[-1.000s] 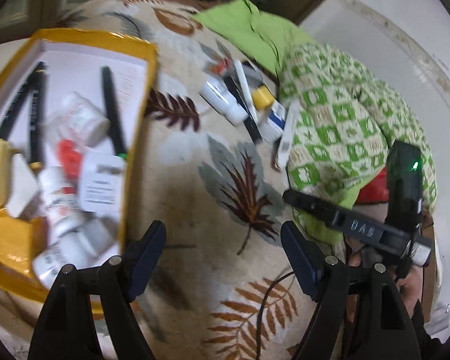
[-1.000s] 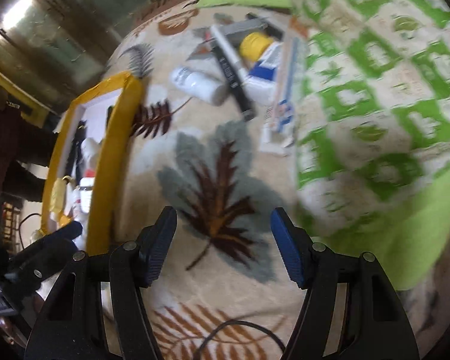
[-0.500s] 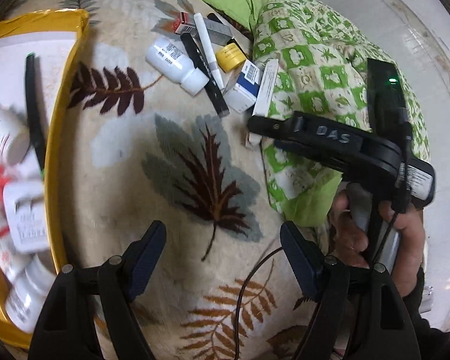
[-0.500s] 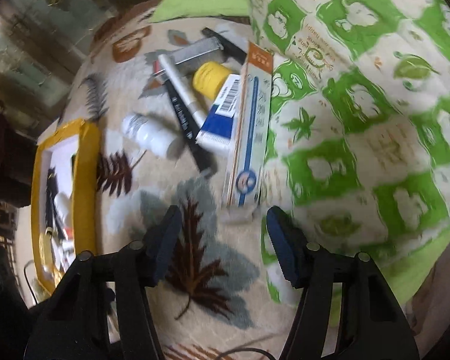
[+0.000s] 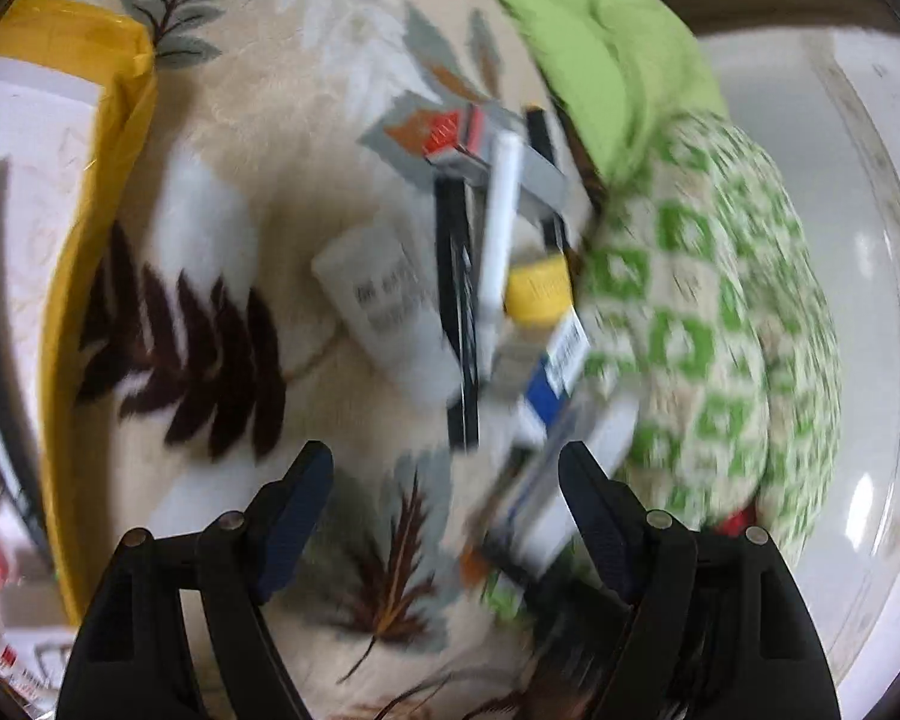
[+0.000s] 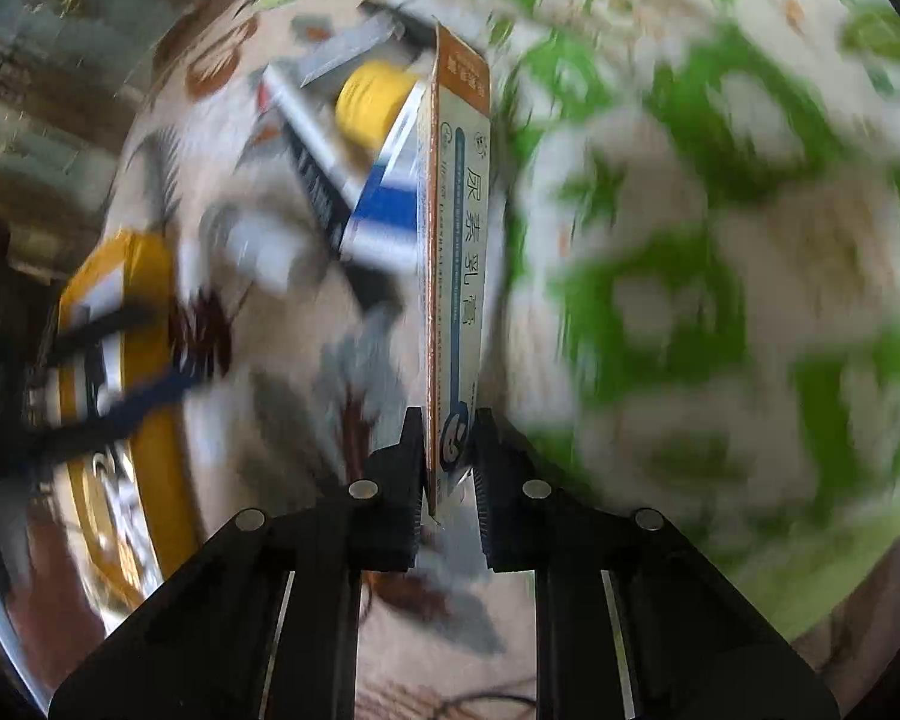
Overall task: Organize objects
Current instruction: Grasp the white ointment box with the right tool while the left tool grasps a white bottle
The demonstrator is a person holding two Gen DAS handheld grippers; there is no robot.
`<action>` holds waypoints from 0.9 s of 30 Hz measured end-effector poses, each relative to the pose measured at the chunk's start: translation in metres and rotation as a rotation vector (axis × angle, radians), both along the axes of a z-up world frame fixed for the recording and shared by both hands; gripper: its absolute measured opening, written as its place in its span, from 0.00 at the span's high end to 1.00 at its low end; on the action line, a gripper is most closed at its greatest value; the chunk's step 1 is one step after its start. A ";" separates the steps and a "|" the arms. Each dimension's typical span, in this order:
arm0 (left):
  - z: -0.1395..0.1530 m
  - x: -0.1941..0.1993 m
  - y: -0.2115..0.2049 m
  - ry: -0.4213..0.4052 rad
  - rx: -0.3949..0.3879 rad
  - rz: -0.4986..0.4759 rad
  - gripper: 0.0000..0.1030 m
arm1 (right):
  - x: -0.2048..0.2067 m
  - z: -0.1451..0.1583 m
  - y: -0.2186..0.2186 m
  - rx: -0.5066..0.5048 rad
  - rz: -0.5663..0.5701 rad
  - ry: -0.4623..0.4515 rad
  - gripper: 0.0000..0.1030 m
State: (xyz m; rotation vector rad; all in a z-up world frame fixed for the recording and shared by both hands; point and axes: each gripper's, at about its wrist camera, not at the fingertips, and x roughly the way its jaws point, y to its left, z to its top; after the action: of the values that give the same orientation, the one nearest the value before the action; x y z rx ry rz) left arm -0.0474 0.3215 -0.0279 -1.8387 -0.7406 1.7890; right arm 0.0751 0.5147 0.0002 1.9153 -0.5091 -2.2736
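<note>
My right gripper (image 6: 447, 468) is shut on one end of a long white, blue and orange ointment box (image 6: 456, 228), which points away from me over the pile. The pile on the leaf-print blanket holds a white bottle (image 5: 384, 312), a black pen (image 5: 459, 300), a white pen (image 5: 501, 228), a yellow-capped jar (image 5: 537, 294) and a blue and white box (image 5: 555, 378). The held box shows blurred in the left wrist view (image 5: 570, 468). My left gripper (image 5: 447, 504) is open and empty, just short of the pile. The yellow tray (image 5: 78, 276) lies to the left.
A green and white patterned pillow (image 5: 708, 348) lies right of the pile, with a plain green cloth (image 5: 606, 48) behind it. A white wall or floor (image 5: 840, 180) is at far right. A grey and red packet (image 5: 450, 138) lies at the back of the pile.
My right gripper has moved in and shut on the ointment box. My left gripper has moved forward toward the pile, and the tray has slid to the view's left edge.
</note>
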 end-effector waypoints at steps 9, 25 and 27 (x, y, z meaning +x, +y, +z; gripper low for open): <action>-0.039 -0.030 -0.005 -0.150 -0.059 0.173 0.55 | 0.017 -0.016 0.002 -0.017 0.022 -0.034 0.87; -0.031 -0.029 0.007 -0.079 -0.161 0.152 0.53 | 0.022 -0.010 0.006 0.000 0.007 -0.022 0.86; -0.032 -0.032 0.011 -0.064 -0.182 0.141 0.57 | 0.024 -0.009 0.007 -0.004 -0.001 -0.019 0.86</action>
State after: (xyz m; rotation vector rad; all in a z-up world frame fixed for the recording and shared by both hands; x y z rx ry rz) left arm -0.0791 0.3322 -0.0594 -2.0134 -0.7707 1.9515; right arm 0.0986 0.5218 -0.0092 1.9367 -0.5167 -2.2557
